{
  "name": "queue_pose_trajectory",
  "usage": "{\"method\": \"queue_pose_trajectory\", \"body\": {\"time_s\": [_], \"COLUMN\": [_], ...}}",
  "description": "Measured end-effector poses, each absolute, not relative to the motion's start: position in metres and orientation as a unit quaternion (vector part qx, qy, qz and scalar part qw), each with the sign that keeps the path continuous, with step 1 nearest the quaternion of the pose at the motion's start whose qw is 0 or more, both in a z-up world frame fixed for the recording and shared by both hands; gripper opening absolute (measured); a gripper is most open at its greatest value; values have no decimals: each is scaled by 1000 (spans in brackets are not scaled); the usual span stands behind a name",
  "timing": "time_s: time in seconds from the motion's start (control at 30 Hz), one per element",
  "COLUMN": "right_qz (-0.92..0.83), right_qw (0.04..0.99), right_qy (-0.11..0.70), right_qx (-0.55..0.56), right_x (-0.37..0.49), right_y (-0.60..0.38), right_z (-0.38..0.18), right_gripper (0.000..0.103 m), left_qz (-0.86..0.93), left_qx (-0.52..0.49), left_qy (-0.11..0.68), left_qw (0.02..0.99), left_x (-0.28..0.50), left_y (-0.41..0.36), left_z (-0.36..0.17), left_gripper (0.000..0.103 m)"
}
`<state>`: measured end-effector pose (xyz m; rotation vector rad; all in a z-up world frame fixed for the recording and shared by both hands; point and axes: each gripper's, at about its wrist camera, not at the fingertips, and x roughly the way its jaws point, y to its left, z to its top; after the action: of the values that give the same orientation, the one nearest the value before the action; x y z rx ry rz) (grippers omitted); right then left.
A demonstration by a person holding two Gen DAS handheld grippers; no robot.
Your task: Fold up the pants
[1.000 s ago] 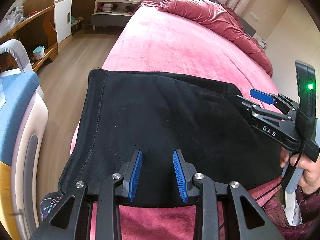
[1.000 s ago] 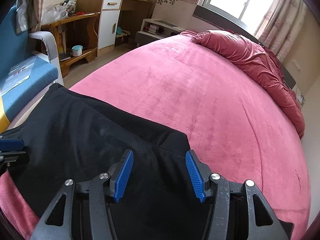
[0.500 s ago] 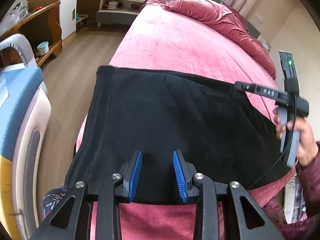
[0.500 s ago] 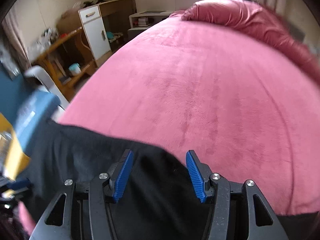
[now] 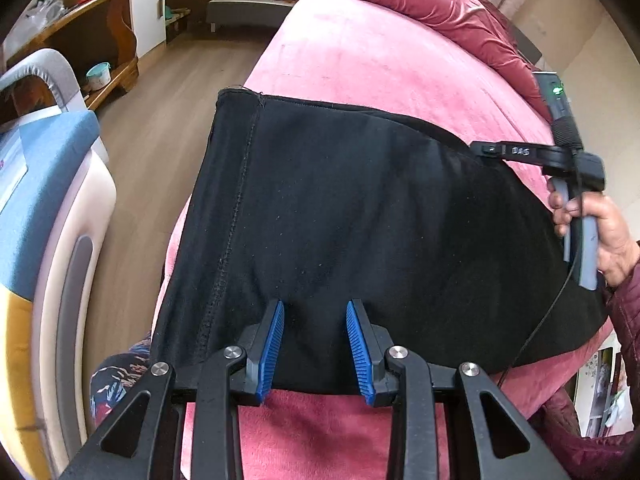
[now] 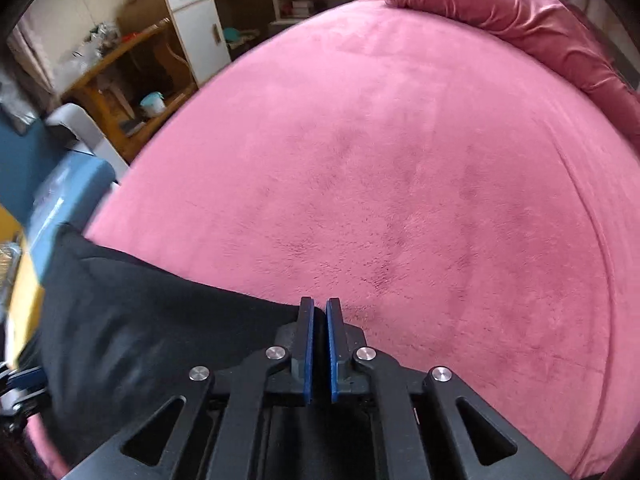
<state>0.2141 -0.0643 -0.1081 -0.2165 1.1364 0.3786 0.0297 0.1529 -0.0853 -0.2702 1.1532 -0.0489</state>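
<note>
Below me spreads a wide bed [image 6: 400,180] under a pink plush cover, filling most of both views. A darker rose duvet [image 6: 520,36] lies bunched along its far end. Left of the bed is wooden floor [image 5: 172,120], with a blue and white padded chair [image 5: 44,200] close at my left side and, farther off, wooden shelves [image 6: 120,76] and a white cabinet [image 6: 198,36] against the wall.

Black pants [image 5: 340,220] lie flat across the near part of the bed, a stitched edge running down their left side and hanging a little over the bed's side. Nothing sits on top of the fabric.

My left gripper [image 5: 315,344] hovers at the near edge of the pants, its blue-padded jaws partly open, with cloth showing between them but not pinched.

My right gripper [image 6: 318,344] is at the far right corner of the pants. Its jaws have closed almost together, and the corner of black fabric appears nipped between them. My right hand [image 5: 600,232], in a dark red sleeve, grips its handle.
</note>
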Motion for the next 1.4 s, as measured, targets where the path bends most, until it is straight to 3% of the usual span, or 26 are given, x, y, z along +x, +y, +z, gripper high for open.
{"method": "queue_pose_trajectory", "body": {"time_s": [0.2,0.33,0.6,0.77,0.9,1.0,1.17,1.4], "right_qz": [165,169,233,241,214,210,161,-29], "right_qw": [837,856,845,819,806,815,835,839], "right_qy": [512,480,478,514,546,539,514,453], "right_qx": [-102,-92,-64,-83,-79,-22,113,300], "right_x": [206,185,114,71,50,35,9,-55], "right_y": [-68,-72,-63,-49,-61,-90,-183,-370], "right_z": [-94,-66,-42,-69,-93,-87,-66,-56], "right_gripper": [7,24,26,31,31,32,45,45], "left_qz": [3,38,27,41,59,61,2,-95], "left_qx": [-151,-183,-233,-181,-123,-94,-73,-85], "left_qy": [509,487,510,568,557,508,431,455], "left_qw": [847,853,827,802,819,854,900,882], "left_x": [19,8,0,7,6,4,2,24], "left_y": [184,224,254,228,210,194,158,96], "left_z": [-57,-43,-53,-84,-77,-48,-5,-15], "left_gripper": [33,34,44,43,43,43,44,44]}}
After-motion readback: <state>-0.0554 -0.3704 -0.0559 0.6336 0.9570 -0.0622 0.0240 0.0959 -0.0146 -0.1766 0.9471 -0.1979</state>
